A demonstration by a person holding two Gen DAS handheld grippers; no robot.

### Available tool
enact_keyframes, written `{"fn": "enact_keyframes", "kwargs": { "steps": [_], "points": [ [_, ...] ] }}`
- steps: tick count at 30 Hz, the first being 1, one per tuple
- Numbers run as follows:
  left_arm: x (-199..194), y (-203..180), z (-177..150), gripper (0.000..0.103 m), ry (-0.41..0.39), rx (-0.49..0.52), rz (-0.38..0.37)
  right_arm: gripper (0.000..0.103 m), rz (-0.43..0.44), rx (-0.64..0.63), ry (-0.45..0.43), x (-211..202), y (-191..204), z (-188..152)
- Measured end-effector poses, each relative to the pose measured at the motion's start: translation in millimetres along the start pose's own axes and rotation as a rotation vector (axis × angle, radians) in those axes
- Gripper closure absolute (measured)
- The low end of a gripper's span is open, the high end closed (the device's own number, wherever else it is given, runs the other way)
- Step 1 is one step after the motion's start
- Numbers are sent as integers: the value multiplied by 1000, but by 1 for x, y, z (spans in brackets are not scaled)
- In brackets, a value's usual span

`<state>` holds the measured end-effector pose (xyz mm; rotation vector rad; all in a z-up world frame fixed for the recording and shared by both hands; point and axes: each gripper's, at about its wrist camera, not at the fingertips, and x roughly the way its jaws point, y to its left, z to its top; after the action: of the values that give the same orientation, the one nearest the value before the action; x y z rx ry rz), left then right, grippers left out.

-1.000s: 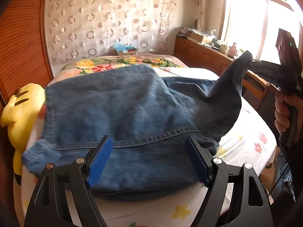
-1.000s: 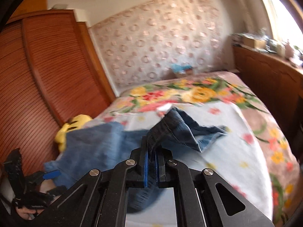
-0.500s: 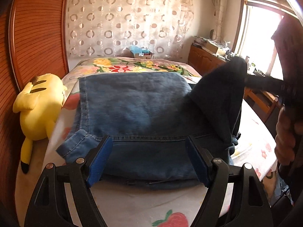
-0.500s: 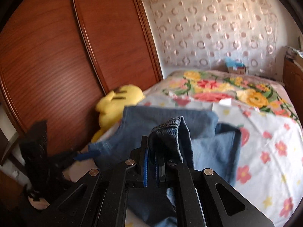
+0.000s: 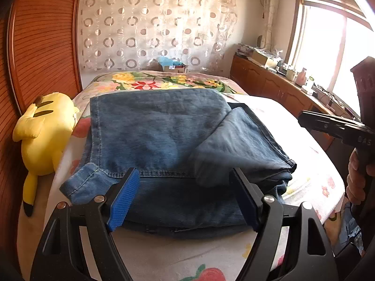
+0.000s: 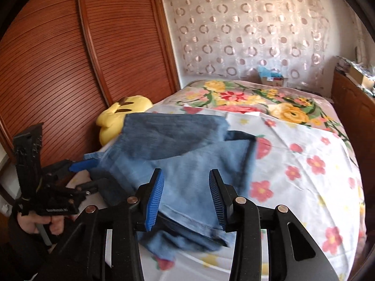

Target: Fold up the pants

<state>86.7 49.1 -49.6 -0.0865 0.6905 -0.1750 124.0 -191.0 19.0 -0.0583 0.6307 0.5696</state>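
Fingers of right gripper (image 6: 185, 197) just opening, denim between but released; left gripper (image 5: 185, 199) wide, empty. Pants (image 5: 164, 140) on bed (image 6: 304, 164), leg folded over. Next: square edges, regrip for another fold.

Faded blue denim on the pants (image 5: 161, 138), matt and slightly rough, with stitched seams. Thin printed cotton on the bedsheet (image 6: 304, 164), matt, a little wrinkled. Soft yellow plush on the toy (image 5: 44, 138). Reddish wood with fine horizontal slats on the wardrobe doors (image 6: 70, 58), a light sheen. Matt black plastic on the left gripper (image 5: 185, 201) and the right gripper (image 6: 185, 199), ribbed blue pads (image 6: 154, 199), shiny metal bolts (image 5: 269, 198). Sheer fabric with circles on the curtain (image 5: 152, 28).
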Motion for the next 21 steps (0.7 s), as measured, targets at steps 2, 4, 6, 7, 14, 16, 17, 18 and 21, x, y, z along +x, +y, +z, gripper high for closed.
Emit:
{"fn": "enact_keyframes", "kwargs": {
  "steps": [2, 4, 6, 7, 14, 16, 17, 18, 21],
  "points": [
    [1, -2, 1, 24, 1, 4, -1, 61, -15, 13, 4, 1, -1, -4],
    [1, -5, 2, 24, 2, 10, -1, 61, -33, 24, 6, 1, -3, -6],
    [2, -6, 2, 24, 6, 17, 1, 60, -42, 34, 9, 4, -2, -7],
    [4, -7, 2, 23, 9, 19, 2, 59, -46, 39, 14, 7, -1, -7],
    [14, -9, -3, 23, 43, 32, 7, 54, -74, 61, 59, 27, 0, -12],
    [17, -9, -3, 24, 52, 34, 7, 54, -77, 69, 76, 36, 1, -14],
    [18, -9, -4, 24, 56, 35, 6, 53, -77, 73, 84, 38, -1, -15],
    [19, -9, -5, 24, 58, 37, 6, 53, -76, 79, 92, 40, -1, -15],
    [21, -10, -6, 23, 66, 42, 5, 53, -66, 94, 116, 49, -1, -18]
  ]
}}
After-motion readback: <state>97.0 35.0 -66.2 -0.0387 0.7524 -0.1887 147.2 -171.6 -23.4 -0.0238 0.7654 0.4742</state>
